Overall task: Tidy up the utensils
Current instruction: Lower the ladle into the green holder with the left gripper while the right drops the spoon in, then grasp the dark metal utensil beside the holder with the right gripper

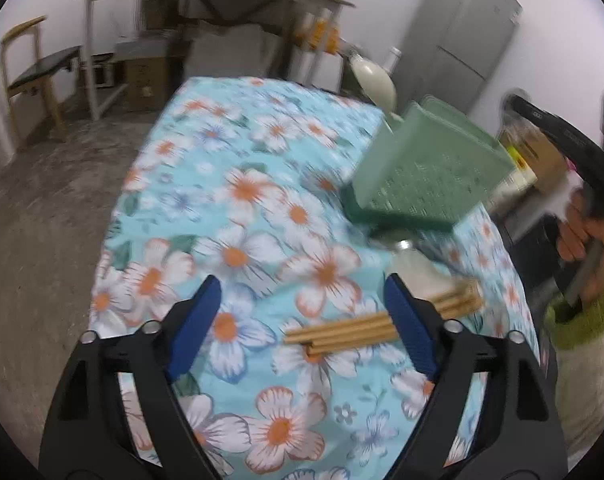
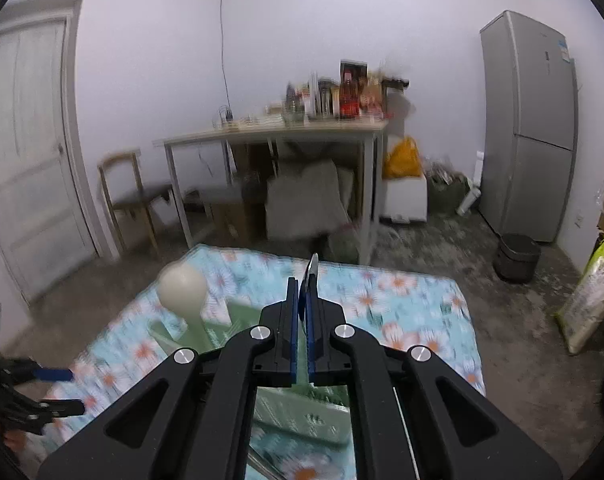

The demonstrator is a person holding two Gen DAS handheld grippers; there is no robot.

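On floral cloth, tan chopsticks [image 1: 341,334] (bundled) lie between spread left fingers [image 1: 200,328].

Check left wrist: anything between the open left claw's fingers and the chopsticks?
Nothing: only bare floral tablecloth. The chopstick bundle lies by the left claw's right finger, left wrist view.

Pale walls [image 2: 302,20] enclose a room with a rough, mottled grey concrete floor [image 2: 441,248], and a white panelled door [image 2: 26,152] stands at the far left. Against the far wall a white-legged table [image 2: 270,134] carries crowded bottles and jars [image 2: 341,96], with boxes and sacks beneath it and a wooden chair [image 2: 128,196] to its left. At the right a tall grey refrigerator [image 2: 525,120] stands near a small dark bin [image 2: 515,256], and a cable [image 2: 224,40] runs down the wall.
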